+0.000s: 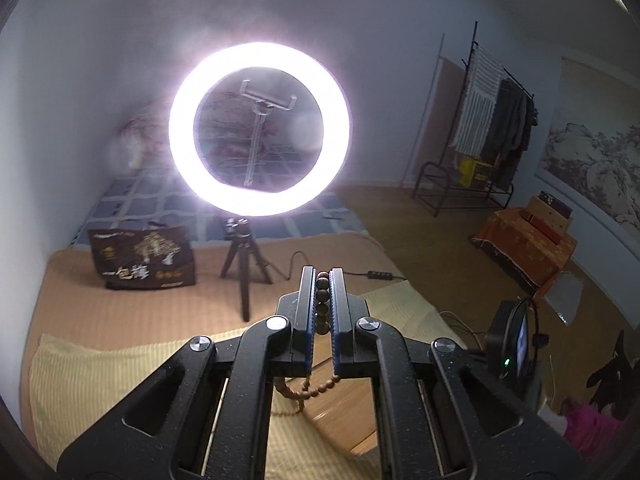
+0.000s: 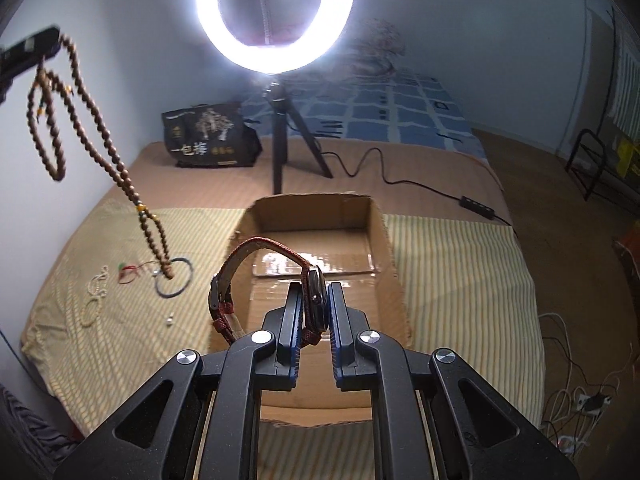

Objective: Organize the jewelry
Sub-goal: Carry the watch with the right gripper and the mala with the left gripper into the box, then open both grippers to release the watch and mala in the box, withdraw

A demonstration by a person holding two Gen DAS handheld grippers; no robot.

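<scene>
My left gripper is shut on a string of brown wooden beads, held high above the bed. In the right wrist view the same beads hang in long loops from the left gripper's fingers at the upper left. My right gripper is shut on a watch with a dark face and a red-brown strap, held over an open cardboard box. Several small pieces lie on the yellow striped cloth: a dark bangle, a red cord and pale bead bracelets.
A lit ring light on a black tripod stands behind the box, its cable trailing right. A dark printed bag stands at the back left. A clothes rack and a low table are on the right.
</scene>
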